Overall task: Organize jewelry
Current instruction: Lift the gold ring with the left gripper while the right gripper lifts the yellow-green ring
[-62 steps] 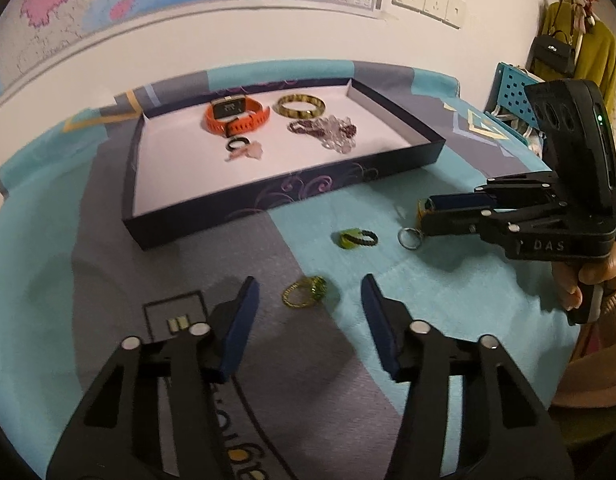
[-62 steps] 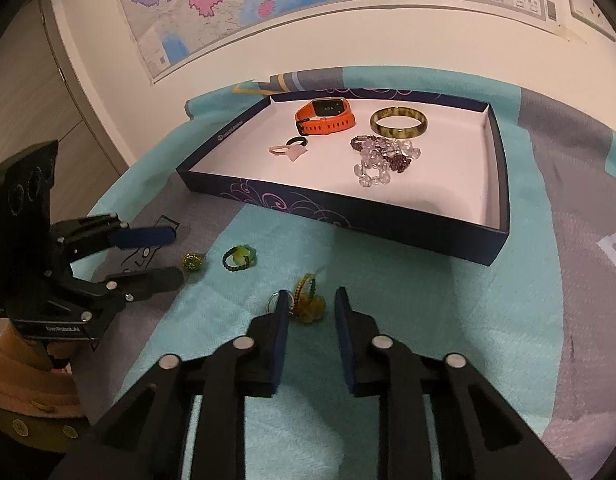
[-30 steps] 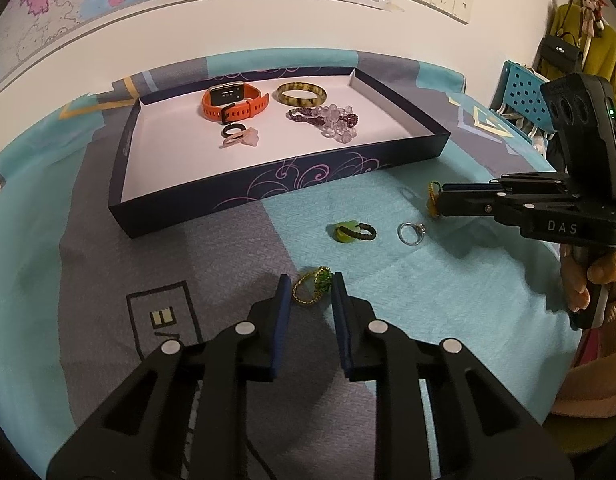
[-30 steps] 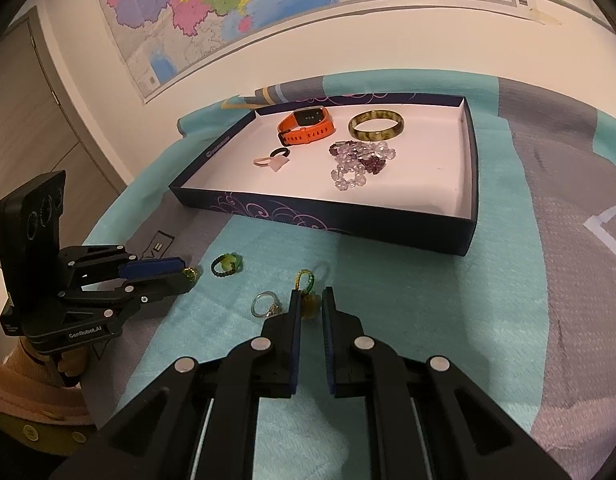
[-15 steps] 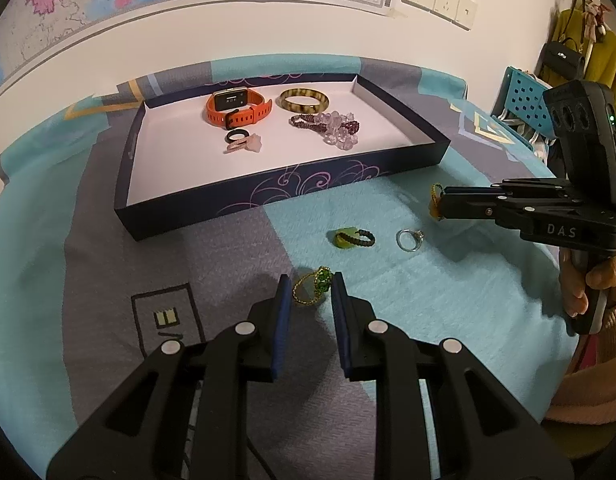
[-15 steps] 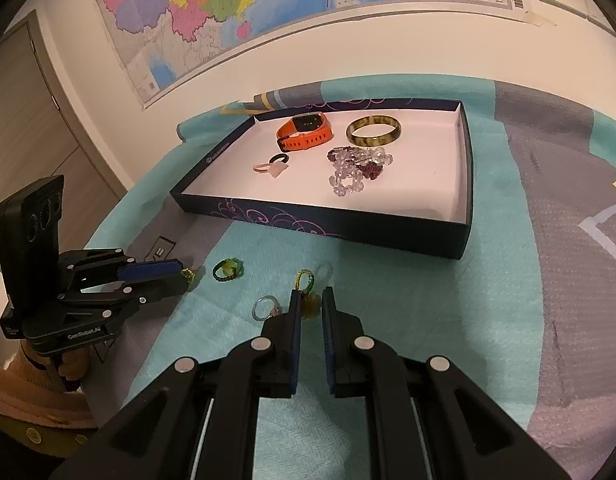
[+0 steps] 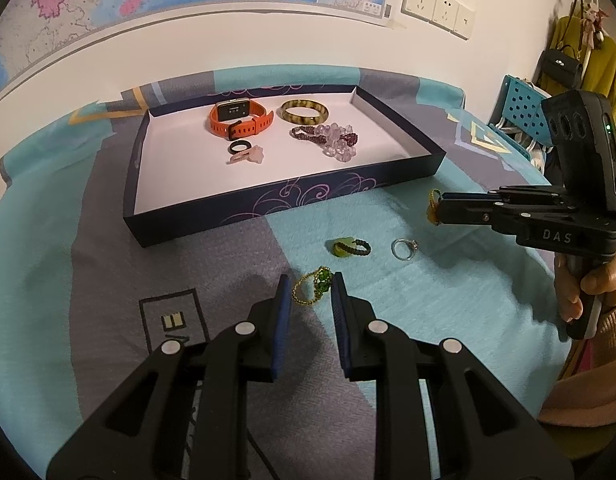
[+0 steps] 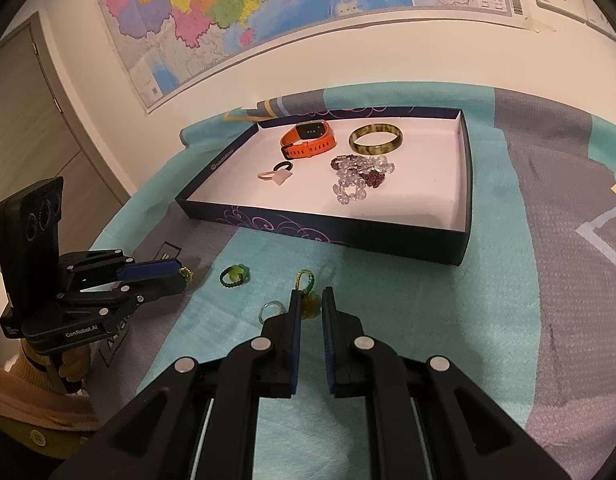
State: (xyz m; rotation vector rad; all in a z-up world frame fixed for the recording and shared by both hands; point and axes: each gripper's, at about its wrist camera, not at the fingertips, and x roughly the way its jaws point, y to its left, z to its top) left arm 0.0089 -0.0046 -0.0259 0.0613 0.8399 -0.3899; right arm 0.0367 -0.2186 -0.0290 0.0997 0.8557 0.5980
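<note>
Near the dark open box (image 7: 291, 204), both tongs clamped: left (image 7: 310, 286) on one gold-and-green beaded ring (image 7: 312, 286), right (image 8: 310, 300) on one yellow-green beaded loop (image 8: 305, 282) standing upright.

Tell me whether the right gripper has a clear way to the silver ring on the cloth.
Probably not yet. The right gripper is shut on a yellow beaded ring, so it has no free jaws. The path itself looks open: the silver ring lies alone on the cloth, just beside it.
</note>
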